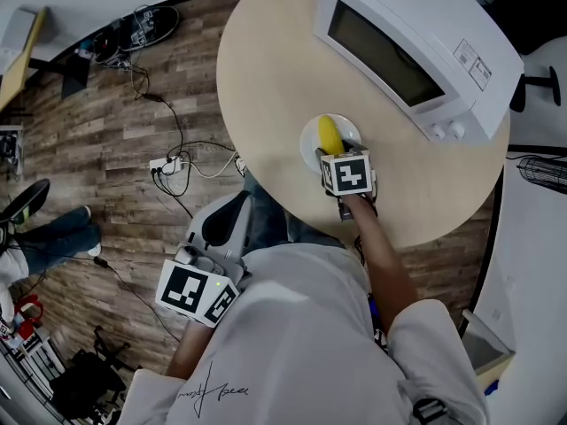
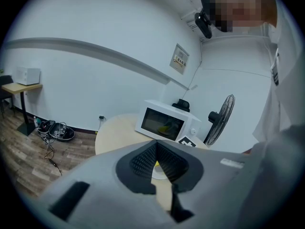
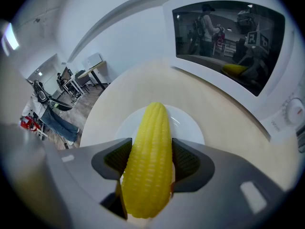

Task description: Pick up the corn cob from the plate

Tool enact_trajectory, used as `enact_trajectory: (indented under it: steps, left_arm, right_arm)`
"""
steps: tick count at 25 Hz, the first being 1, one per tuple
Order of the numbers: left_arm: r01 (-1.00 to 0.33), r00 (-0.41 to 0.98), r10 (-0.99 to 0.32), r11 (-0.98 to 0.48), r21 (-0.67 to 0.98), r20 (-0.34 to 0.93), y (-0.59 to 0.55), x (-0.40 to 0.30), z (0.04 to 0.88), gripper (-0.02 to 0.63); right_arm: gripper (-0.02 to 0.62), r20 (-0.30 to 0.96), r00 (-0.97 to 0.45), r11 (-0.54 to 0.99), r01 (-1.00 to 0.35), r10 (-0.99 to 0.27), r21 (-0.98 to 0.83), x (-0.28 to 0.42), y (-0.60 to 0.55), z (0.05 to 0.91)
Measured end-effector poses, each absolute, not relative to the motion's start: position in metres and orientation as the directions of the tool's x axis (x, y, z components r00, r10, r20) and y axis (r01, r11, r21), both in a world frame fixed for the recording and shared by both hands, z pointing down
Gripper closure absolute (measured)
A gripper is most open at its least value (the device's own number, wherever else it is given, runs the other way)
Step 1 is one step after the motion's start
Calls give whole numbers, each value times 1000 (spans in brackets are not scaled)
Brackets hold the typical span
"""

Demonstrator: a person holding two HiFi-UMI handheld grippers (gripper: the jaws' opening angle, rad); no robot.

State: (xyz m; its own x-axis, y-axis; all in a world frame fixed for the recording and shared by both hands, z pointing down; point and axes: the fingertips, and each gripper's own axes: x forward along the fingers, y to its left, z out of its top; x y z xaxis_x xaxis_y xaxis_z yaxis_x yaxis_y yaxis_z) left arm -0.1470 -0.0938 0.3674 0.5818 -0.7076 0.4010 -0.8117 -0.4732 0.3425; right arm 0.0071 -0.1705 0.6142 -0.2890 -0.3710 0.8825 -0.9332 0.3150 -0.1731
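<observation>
Right gripper (image 3: 151, 165): jaws closed against both flanks of the corn cob (image 3: 151, 128), low centre of its view. The grip is on the near half, and the tip sticks out ahead over the plate (image 3: 189, 124). Can't tell if the cob has cleared the plate.

Risks:
- The body is rounded and ribbed, so a weak squeeze could let it slide forward or pivot nose-down on lift.
- A dragging tip may shove the plate across the table (image 3: 224, 123).
- Microwave (image 3: 224, 42), upper right, is near, so lift straight up.

Left gripper (image 2: 156, 149): jaw tips together and empty, lower left in head view, clear of the table.
</observation>
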Motion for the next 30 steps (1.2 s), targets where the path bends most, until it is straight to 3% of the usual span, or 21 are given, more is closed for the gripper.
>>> enact_trajectory:
  steps: [30]
  left_arm:
    - [-802,593,-713,-478,360,375,-89,-133,363,604]
  right_arm:
    - [321,842,-359,306,-920,-403,-245,14,-162,595]
